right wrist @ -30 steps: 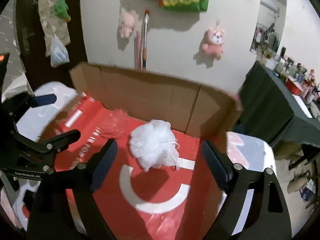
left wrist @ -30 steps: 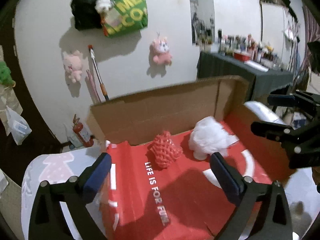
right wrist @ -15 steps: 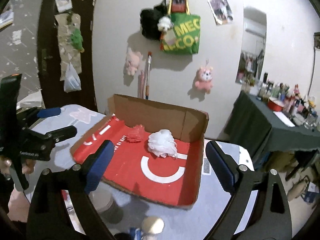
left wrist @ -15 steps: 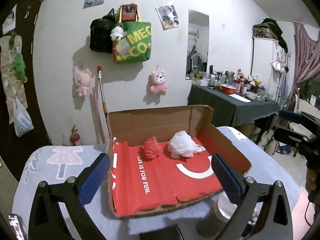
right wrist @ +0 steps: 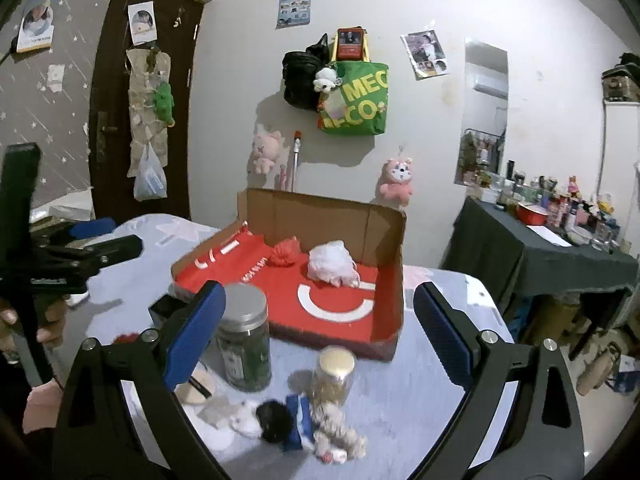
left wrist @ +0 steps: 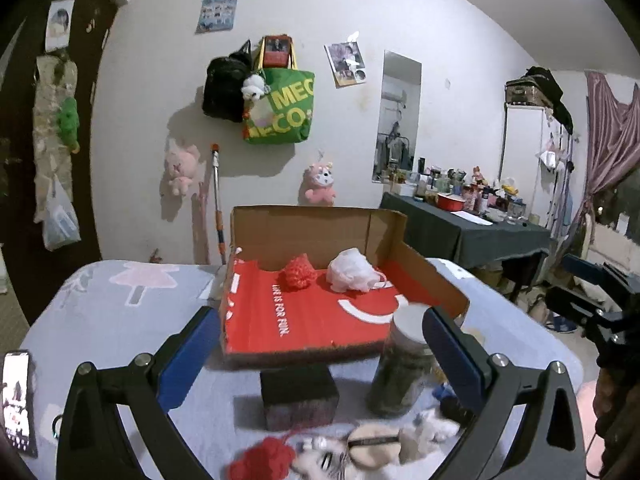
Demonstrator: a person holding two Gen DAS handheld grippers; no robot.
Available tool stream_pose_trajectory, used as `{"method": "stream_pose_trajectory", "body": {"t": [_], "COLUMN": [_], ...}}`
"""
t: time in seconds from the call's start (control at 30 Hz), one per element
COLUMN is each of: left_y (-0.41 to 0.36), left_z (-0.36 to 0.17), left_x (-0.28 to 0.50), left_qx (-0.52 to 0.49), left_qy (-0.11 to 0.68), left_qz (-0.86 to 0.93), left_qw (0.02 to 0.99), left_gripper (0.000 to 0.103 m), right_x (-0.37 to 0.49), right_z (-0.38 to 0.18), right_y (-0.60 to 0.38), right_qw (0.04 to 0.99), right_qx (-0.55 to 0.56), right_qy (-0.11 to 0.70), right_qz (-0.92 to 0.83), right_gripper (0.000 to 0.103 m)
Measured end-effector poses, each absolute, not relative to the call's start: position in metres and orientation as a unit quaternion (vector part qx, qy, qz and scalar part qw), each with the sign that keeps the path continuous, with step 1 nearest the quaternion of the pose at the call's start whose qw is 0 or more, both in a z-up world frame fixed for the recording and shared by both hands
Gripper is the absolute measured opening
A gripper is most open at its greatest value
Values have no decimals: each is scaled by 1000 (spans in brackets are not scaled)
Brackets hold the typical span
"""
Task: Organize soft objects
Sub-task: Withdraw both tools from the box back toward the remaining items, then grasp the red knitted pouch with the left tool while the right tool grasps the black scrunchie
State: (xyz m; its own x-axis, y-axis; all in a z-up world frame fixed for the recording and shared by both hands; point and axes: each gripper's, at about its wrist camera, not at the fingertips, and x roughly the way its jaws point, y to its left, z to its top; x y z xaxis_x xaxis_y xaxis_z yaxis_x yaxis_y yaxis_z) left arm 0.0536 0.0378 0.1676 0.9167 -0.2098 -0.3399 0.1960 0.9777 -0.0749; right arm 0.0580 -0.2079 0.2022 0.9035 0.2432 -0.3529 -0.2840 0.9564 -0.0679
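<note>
Both grippers hang wide and empty over the near end of the table. The left gripper (left wrist: 320, 344) faces the box (left wrist: 316, 224) at its twelve o'clock; the right gripper (right wrist: 320, 320) sees it at eleven. In the box, the red puff (left wrist: 298, 274) lies at nine o'clock of the white puff (left wrist: 352, 276), just beside it. A jar (right wrist: 244, 344) stands near the right gripper's left finger.

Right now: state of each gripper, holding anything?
Left gripper: open, holding nothing.
Right gripper: open, holding nothing.
</note>
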Motion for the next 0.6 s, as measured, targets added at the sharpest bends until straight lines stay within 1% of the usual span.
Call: {"method": "stream_pose_trajectory", "body": {"t": [0.2,0.37,0.6], "left_y": [28,19,19], "left_z": [135,102,64], "left_x": [30,28,35], "left_qx": [-20,-9,-5], "left_qy": [175,187,222], "left_qz": [-96,-83,-76], "left_qw": [980,979,972], "left_gripper": [103,103,103], "right_x": [44,38,45], "right_z": [168,126,80], "right_y": [-208,-201,-191], "right_qw": [974,975,966], "right_qx": [-38,-43,-45], "right_qy": [181,188,227], "right_qz": [127,113,115], "right_gripper": [97,97,96]}}
